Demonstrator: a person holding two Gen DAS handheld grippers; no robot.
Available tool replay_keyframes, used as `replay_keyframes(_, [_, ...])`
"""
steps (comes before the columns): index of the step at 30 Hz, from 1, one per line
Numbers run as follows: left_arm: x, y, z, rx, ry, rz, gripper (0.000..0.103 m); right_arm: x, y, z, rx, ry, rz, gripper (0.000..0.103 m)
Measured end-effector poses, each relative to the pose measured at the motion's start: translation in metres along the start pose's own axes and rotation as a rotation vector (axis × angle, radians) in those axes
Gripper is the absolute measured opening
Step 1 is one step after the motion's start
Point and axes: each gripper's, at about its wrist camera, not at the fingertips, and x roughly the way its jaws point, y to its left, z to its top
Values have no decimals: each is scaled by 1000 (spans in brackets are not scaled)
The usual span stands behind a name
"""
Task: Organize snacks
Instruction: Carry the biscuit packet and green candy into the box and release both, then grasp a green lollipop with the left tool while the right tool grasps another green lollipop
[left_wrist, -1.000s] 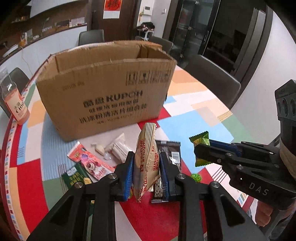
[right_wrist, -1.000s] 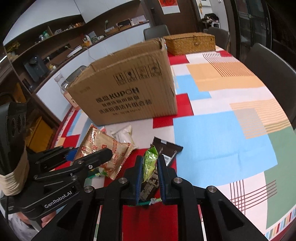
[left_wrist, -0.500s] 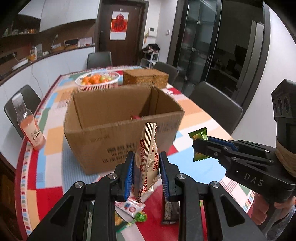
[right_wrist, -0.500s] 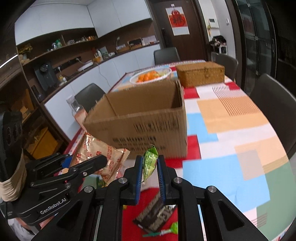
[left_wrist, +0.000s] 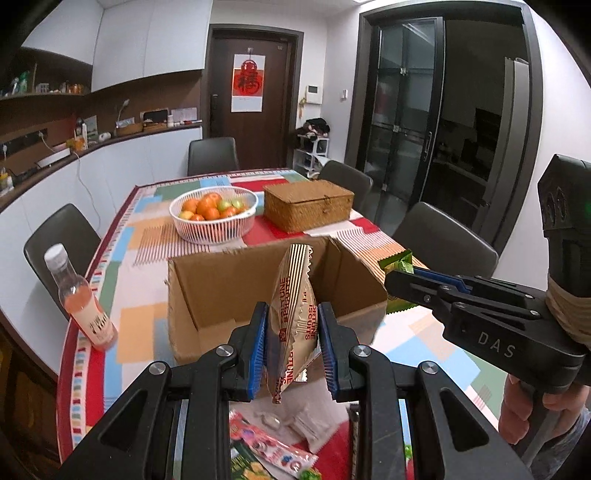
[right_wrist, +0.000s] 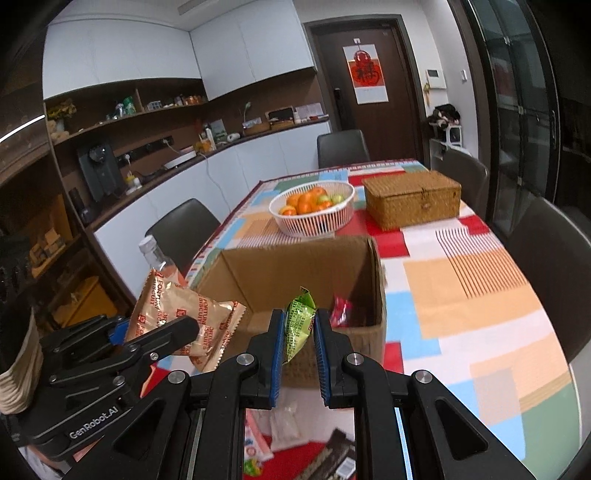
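My left gripper (left_wrist: 291, 339) is shut on a gold biscuit packet (left_wrist: 293, 321), held above the near edge of an open cardboard box (left_wrist: 192, 280). It also shows in the right wrist view (right_wrist: 184, 325). My right gripper (right_wrist: 298, 339) is shut on a small green snack packet (right_wrist: 298, 325), held over the box (right_wrist: 280, 273) near its front right side. That green packet shows in the left wrist view (left_wrist: 397, 260). A red packet (right_wrist: 341, 312) lies inside the box. Loose snacks (left_wrist: 273, 450) lie on the table below both grippers.
A pink drink bottle (left_wrist: 83, 295) stands left of the box. Behind the box are a white basket of fruit (left_wrist: 213, 214) and a wicker box (left_wrist: 308, 205). Dark chairs (left_wrist: 439, 240) surround the table with a coloured cloth (right_wrist: 480, 295).
Both grippers rose from the table with their packets and moved forward to above the box. The box's inside has come into view.
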Motion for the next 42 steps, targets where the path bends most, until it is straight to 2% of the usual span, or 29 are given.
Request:
replay_keyframes(8, [18,17,19,6,-6,34,27,22,5,23,-23,3,1,17])
replay_keyframes(16, [50,31,30,-2,36,53,28,50,2,35,-28,33,-14,17])
replay_keyframes(19, [57,33,31,-3,56,78,36,57,1,36,-30,40,-27,17])
replay_keyframes(20, [56,33,31,-3,53,79,43,58,1,35,-32,39,-34,18])
replay_keyframes(21, [55,33,30,-3,47,78,48,57,2,33,-35,44,-44,18])
replay_keyframes(23, [49,30,27,3,42,85,49,55,2,31,-45,44,-62,34])
replay_keyframes(24, [43,28,25,13,34,82,49,53,3,30,-49,39,-73,37])
replay_keyframes(28, [25,18,17,41,14,95,52,35,6,23,-59,22,-68,37])
replay_keyframes(32, [6,10,7,55,-5,94,55,10,11,13,-78,-4,-68,46])
replay_keyframes(37, [-16,-6,-14,111,-11,100,57,-15,14,-4,-102,-28,-83,47])
replay_keyframes(42, [-31,-21,-36,182,-13,128,61,-30,11,-28,-106,-12,-103,47])
